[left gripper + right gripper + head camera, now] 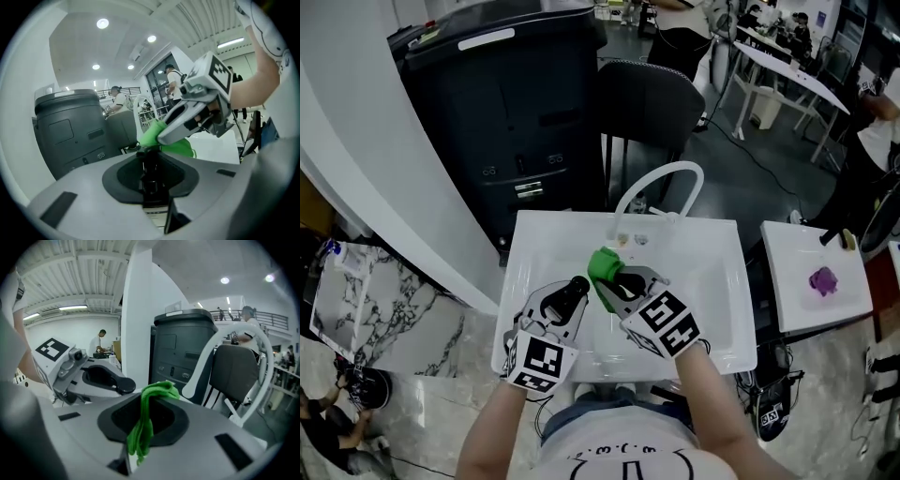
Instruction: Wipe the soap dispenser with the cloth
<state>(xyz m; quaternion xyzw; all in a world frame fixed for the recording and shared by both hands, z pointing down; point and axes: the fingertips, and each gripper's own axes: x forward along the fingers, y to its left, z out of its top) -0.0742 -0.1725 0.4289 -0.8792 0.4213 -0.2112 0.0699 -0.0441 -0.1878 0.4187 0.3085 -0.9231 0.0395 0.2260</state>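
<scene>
1. Dispenser (151, 174) clamped in the left claw (564, 305) over the sink (717, 281) — hold it steady.
2. Right claw (623, 284) grips the green cloth (602, 264) beside its top — rub lightly with the bunched fold.

Both claws are over the sink (722, 281). The left claw (571, 296) has the dispenser (578, 285) between its jaws. The right claw (617, 281), just to its right, has the cloth (602, 265), which is just beside the dispenser's top. The tap (661, 178) stands at the sink's far edge. Beyond it are a bin (506, 122) at left and a chair (652, 103). A second basin (787, 300) sits to the right.
</scene>
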